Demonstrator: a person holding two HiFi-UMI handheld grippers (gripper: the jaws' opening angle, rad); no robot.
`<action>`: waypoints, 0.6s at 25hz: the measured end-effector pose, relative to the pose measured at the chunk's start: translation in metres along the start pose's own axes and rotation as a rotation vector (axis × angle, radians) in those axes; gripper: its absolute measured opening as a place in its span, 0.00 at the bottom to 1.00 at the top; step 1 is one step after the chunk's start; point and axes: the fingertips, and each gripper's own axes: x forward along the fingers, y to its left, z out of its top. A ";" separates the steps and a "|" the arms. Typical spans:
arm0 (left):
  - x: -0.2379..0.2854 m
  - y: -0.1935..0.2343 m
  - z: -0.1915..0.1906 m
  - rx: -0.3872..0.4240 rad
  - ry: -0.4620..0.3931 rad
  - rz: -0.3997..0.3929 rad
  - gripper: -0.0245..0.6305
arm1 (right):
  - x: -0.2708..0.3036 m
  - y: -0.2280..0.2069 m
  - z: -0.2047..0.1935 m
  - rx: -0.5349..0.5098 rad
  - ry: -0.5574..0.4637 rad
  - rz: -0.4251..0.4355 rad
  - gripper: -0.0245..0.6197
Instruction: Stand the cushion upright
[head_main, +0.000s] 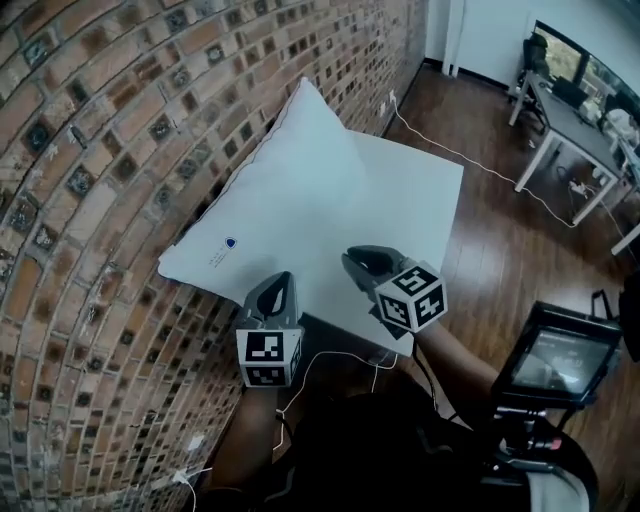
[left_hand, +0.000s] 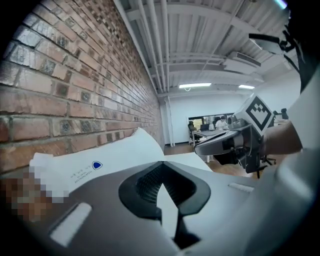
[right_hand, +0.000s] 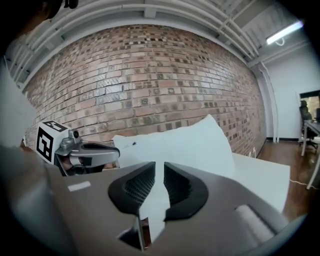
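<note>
A white cushion (head_main: 290, 195) with a small blue logo stands tilted on one edge, leaning back on the brick wall (head_main: 100, 150) at the white table's (head_main: 425, 195) left side. Both grippers hover near the table's front edge, just short of the cushion's lower corner and not touching it. My left gripper (head_main: 279, 281) is shut with nothing between its pads; in its own view (left_hand: 162, 165) the cushion (left_hand: 107, 157) lies ahead to the left. My right gripper (head_main: 353, 260) has a narrow gap between its pads and holds nothing; the cushion (right_hand: 192, 142) fills the middle of its view (right_hand: 159, 168).
A white cable (head_main: 480, 165) runs over the wooden floor to the right of the table. Office desks (head_main: 570, 120) stand at the far right. A device with a screen (head_main: 562, 360) on a stand sits close at the lower right.
</note>
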 end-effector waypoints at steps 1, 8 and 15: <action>0.000 -0.006 0.002 -0.026 -0.011 0.020 0.04 | -0.009 -0.004 0.002 -0.005 -0.007 0.013 0.13; 0.006 -0.068 0.025 -0.156 -0.080 0.210 0.04 | -0.083 -0.056 0.011 -0.136 -0.009 0.146 0.08; 0.000 -0.116 0.045 -0.157 -0.056 0.349 0.04 | -0.124 -0.088 0.005 -0.147 -0.003 0.259 0.05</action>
